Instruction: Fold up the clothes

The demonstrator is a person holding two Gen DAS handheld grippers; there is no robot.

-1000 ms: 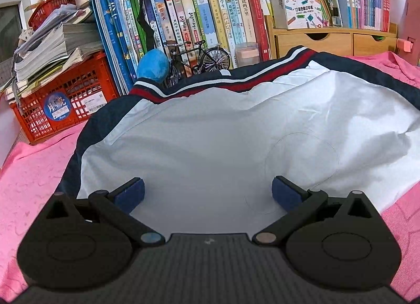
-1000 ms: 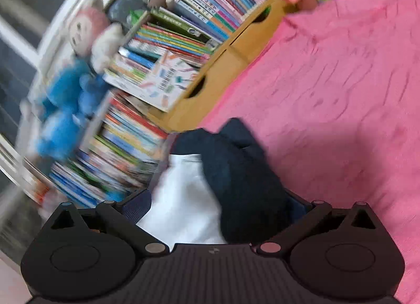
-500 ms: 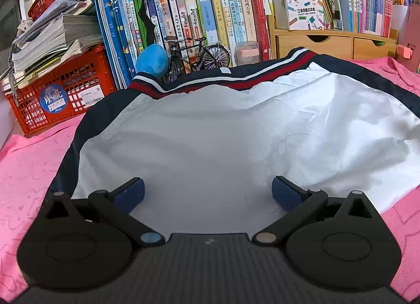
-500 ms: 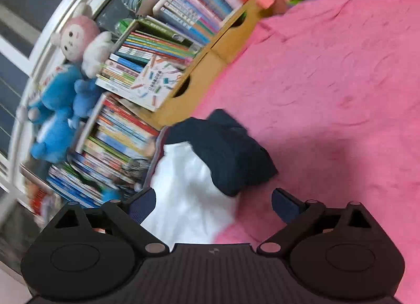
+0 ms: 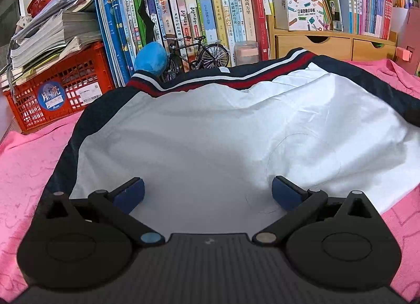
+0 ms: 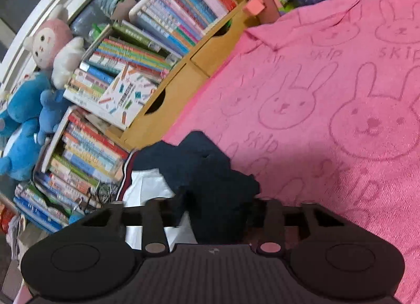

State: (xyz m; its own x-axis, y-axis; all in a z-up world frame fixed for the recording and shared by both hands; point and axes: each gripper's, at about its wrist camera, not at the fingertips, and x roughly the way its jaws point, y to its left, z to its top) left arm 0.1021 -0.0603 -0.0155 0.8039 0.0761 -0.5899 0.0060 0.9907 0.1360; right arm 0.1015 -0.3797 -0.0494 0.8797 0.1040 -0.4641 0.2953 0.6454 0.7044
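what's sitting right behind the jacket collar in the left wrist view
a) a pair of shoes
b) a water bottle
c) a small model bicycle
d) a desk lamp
c: a small model bicycle stands in front of the books, just beyond the striped collar of the jacket.

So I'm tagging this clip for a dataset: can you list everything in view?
jacket: one, white body with navy sleeves and red-white striped collar, spread on the blanket
blanket: one, pink with rabbit print, under the jacket
books: many, mixed colours, shelved behind
crate: one, red, left, papers stacked on top
model bicycle: one, black, before the books
wooden drawers: one unit, tan, right
plush toys: several, blue, pink, white, by the books
left gripper: black, blue pads, open over the jacket
right gripper: black, closing on the navy sleeve
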